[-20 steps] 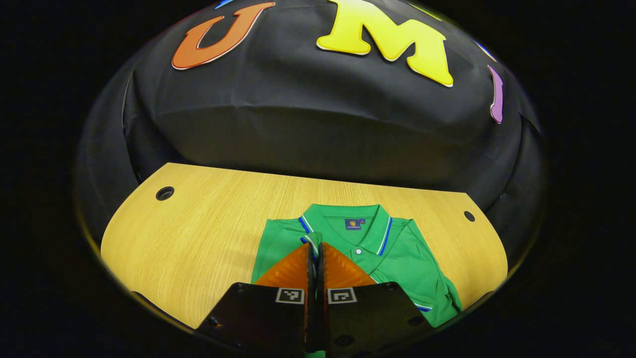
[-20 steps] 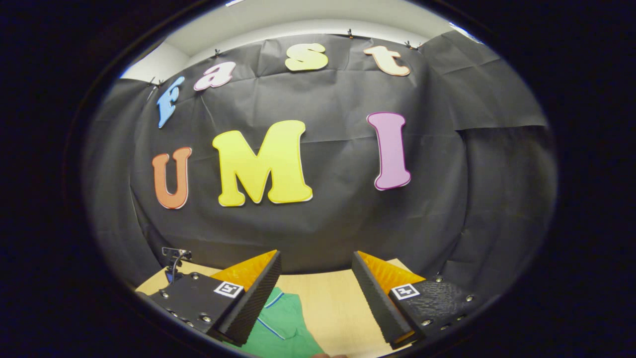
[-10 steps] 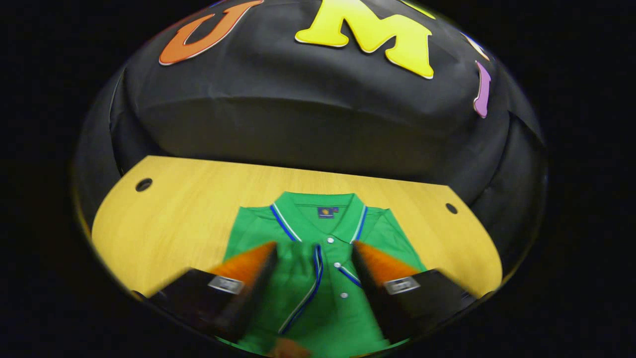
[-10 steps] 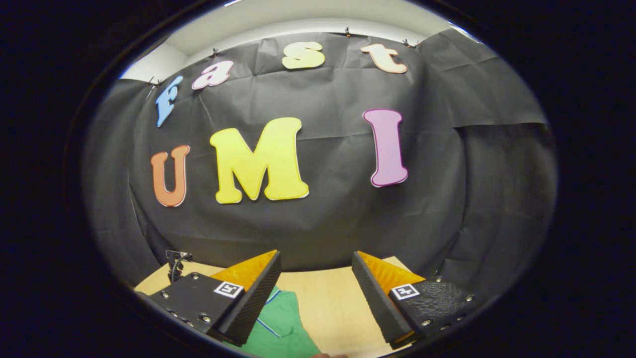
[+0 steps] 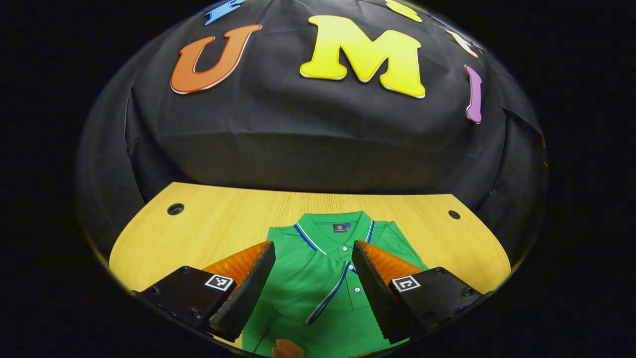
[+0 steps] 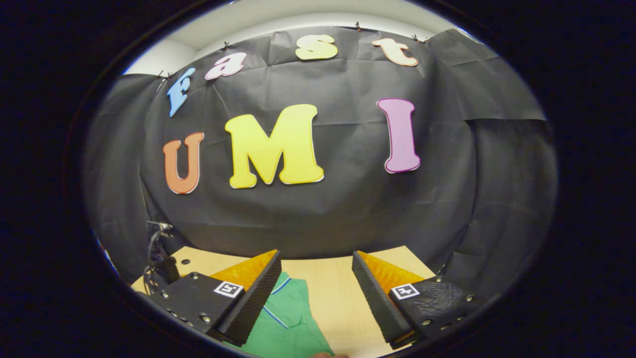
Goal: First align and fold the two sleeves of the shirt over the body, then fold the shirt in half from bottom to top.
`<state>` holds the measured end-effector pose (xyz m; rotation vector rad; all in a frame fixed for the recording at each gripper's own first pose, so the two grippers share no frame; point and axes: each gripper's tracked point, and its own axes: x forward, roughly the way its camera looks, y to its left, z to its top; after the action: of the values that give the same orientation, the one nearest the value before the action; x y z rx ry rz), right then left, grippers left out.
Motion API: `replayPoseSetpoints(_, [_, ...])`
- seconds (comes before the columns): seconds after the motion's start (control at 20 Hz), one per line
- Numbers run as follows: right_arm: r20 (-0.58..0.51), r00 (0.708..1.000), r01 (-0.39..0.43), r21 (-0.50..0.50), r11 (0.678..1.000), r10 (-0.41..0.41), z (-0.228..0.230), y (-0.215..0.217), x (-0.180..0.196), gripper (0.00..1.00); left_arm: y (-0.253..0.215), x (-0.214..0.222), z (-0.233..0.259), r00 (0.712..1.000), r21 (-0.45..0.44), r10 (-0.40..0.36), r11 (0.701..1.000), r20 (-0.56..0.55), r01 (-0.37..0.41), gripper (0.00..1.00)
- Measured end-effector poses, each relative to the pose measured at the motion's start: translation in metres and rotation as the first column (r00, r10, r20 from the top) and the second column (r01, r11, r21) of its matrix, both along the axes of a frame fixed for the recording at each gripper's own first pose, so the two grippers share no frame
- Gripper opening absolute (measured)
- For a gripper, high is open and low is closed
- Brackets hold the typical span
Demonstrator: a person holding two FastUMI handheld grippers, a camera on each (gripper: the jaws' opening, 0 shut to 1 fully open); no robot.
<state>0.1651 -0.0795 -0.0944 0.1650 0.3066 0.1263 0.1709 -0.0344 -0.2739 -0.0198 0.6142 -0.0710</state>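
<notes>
A green polo shirt [image 5: 318, 278] lies flat on a wooden table [image 5: 218, 223], collar toward the black cloth wall at the back, buttons facing up. Both sleeves look folded in over the body; a blue-and-white striped cuff edge [image 5: 330, 293] slants across the chest just below the collar.

Your left gripper [image 5: 313, 288] hovers above the shirt's chest with its jaws spread wide and nothing between them. Your right gripper [image 6: 315, 298] is also spread wide and empty, raised off to the shirt's right side, above the shirt's right edge [image 6: 293, 323] and bare table beside it.

The shirt is likely light, soft and floppy knit, so it will sag and slide if you lift it from one point. The sleeves seem done, so the bottom-to-top fold is probably next. Take hold at the two hem corners, nearest you and out of frame, one gripper on each. Pinch all layers together, or the folded sleeves may slip loose as you carry the hem up to the collar.
</notes>
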Motion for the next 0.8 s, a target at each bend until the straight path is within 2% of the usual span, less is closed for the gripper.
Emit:
replayPoseSetpoints(0.2, [-0.011, 1.0, -0.028, -0.037, 0.999, 0.028, -0.004, 0.012, -0.056, 0.93, 0.023, -0.067, 0.046, 0.999, -0.013, 0.03, 0.999, 0.044, -0.03, 1.0])
replayPoseSetpoints(0.3, [-0.009, 0.999, -0.046, -0.051, 0.998, 0.046, -0.007, 0.016, -0.086, 0.92, 0.036, -0.106, 0.062, 0.997, 0.008, 0.041, 0.999, 0.073, -0.042, 1.0])
replayPoseSetpoints(0.45, [-0.003, 0.998, -0.064, -0.065, 0.996, 0.064, -0.009, 0.018, -0.129, 0.92, 0.046, -0.163, 0.082, 0.994, 0.037, 0.027, 0.999, 0.106, -0.031, 0.99])
replayPoseSetpoints(0.8, [-0.043, 0.997, -0.074, -0.121, 0.99, 0.069, -0.025, 0.012, -0.207, 0.93, 0.049, -0.252, 0.127, 0.978, 0.083, -0.005, 0.996, 0.206, -0.012, 0.99])
